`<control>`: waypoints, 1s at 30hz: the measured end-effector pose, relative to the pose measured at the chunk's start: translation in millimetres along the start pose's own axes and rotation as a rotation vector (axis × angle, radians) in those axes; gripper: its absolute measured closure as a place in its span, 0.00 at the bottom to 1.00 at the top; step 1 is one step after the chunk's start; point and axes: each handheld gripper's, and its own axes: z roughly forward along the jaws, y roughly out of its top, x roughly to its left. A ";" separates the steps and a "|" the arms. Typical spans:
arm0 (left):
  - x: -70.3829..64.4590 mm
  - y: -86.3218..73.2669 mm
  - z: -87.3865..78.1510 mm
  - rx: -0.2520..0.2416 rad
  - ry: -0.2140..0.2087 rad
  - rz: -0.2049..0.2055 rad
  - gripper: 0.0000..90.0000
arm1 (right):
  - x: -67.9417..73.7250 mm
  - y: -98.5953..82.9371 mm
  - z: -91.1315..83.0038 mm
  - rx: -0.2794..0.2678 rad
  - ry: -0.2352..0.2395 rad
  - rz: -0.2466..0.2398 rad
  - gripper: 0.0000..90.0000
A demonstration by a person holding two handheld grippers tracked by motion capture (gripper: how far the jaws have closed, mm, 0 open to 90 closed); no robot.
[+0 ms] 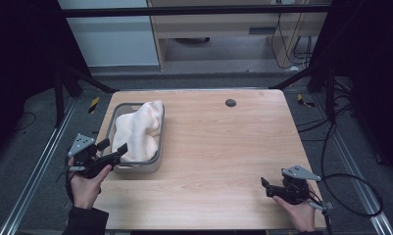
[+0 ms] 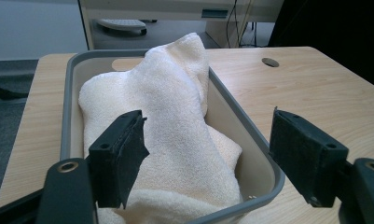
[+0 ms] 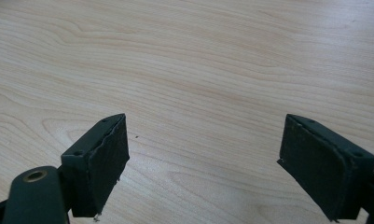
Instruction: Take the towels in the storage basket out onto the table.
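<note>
Left gripper view: towel [image 2: 170, 121] lies in bin [image 2: 250, 135], between the open left tool's [image 2: 208, 158] jaws.

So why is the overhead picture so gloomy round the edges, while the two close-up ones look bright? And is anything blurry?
High view: light falls on the table, the surroundings sink into dark, and detail is soft. Left gripper view: evenly lit; the towel in the grey bin is sharp, its weave showing. Right gripper view: bright wood grain, with pale glare toward the top; the black pads are crisp.
</note>
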 end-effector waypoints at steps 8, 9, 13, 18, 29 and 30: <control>5.6 10.9 8.0 0.012 0.009 -0.003 0.29 | 0.3 -0.2 1.5 0.009 0.003 -0.008 0.17; 6.0 12.5 10.1 0.014 0.010 -0.003 0.29 | 0.3 -0.2 1.5 0.009 0.003 -0.009 0.17; 5.7 16.1 16.5 0.024 0.008 -0.004 0.29 | 0.3 -0.2 1.8 0.009 0.003 -0.006 0.17; 4.3 21.5 28.9 0.051 0.008 0.002 0.28 | 0.2 -0.3 2.2 0.013 0.005 -0.009 0.17; 4.1 29.8 50.2 0.117 0.013 0.025 0.28 | 0.2 0.0 3.1 0.021 0.011 -0.007 0.17; 4.5 30.7 52.9 0.127 0.014 0.030 0.28 | 0.0 -0.2 3.6 0.020 0.008 -0.012 0.17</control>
